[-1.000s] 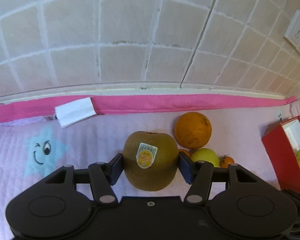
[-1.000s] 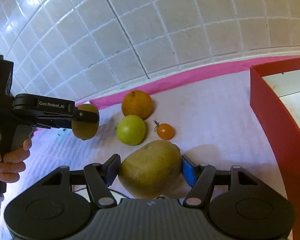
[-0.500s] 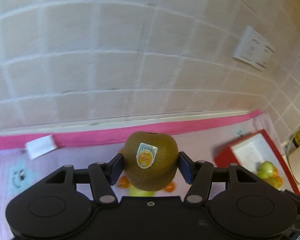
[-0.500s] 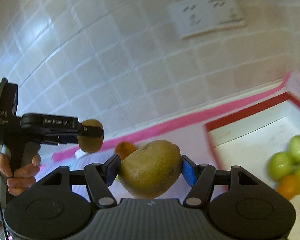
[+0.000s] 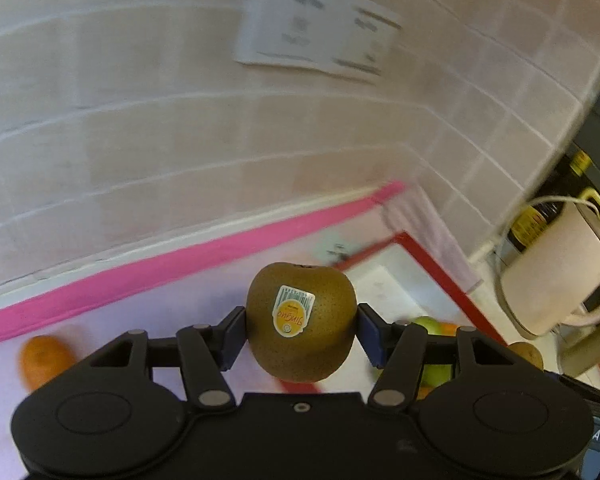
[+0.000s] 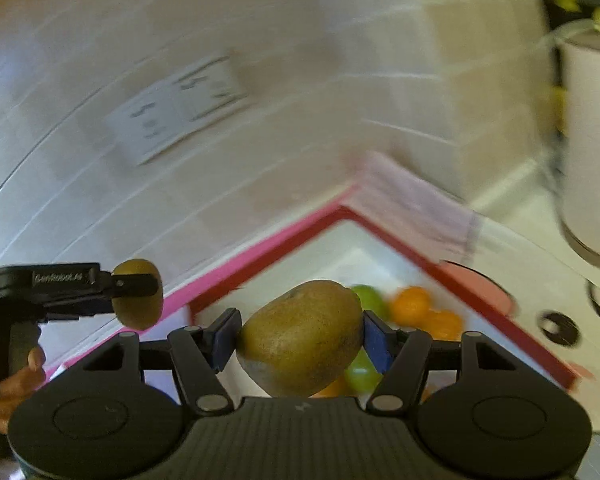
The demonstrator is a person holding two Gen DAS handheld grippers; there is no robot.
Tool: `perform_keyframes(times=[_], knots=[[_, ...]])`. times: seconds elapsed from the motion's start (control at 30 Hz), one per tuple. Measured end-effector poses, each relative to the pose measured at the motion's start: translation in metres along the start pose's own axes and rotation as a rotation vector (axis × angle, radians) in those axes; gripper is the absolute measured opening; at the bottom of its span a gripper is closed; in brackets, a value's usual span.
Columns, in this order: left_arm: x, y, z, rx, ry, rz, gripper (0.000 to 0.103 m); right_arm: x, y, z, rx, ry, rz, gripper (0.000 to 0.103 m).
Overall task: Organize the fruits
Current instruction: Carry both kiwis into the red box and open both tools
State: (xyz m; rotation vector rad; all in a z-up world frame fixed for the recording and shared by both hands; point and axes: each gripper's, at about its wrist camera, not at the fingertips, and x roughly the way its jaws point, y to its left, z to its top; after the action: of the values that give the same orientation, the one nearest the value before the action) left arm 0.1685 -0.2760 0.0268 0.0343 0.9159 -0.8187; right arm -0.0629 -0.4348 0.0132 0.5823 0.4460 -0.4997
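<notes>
Both grippers carry fruit w/ the red box (image 6: 496,312) ahead: left gripper (image 5: 300,334) clamps a stickered kiwi (image 5: 300,326), right gripper (image 6: 300,338) clamps a plain kiwi (image 6: 300,338). Next, likely: lower over box, let go.

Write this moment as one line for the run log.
left claw: holds stickered kiwi | right claw: holds kiwi | over: red box

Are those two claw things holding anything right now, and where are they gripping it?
Yes. The left gripper pinches a stickered kiwi across its sides; the right gripper clamps another kiwi by its two ends.
</notes>
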Motion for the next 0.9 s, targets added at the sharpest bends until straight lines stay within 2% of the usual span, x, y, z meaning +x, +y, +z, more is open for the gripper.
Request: perform_keyframes(times=[0.2, 0.33, 0.47, 0.7, 0.83, 0.9], knots=[[0.041, -0.034, -0.002, 0.046, 0.057, -0.041, 0.069, 0.002, -0.041, -0.003, 0.095, 0.038, -0.094, 0.066], [0.068, -0.046, -0.001, 0.063, 0.110, -0.028, 0.069, 0.009, -0.053, -0.002, 0.122, 0.079, -0.140, 0.066], [0.090, -0.051, -0.001, 0.061, 0.157, -0.020, 0.069, 0.017, -0.058, -0.004, 0.142, 0.117, -0.151, 0.066], [0.108, -0.056, -0.001, 0.081, 0.201, -0.016, 0.070, 0.027, -0.063, -0.005, 0.166, 0.145, -0.176, 0.067], [0.114, -0.057, -0.002, 0.092, 0.236, -0.019, 0.070, 0.026, -0.065, -0.003, 0.190, 0.129, -0.190, 0.069], [0.110, -0.061, -0.002, 0.133, 0.217, -0.020, 0.076, 0.023, -0.067, -0.001, 0.219, 0.109, -0.183, 0.070]])
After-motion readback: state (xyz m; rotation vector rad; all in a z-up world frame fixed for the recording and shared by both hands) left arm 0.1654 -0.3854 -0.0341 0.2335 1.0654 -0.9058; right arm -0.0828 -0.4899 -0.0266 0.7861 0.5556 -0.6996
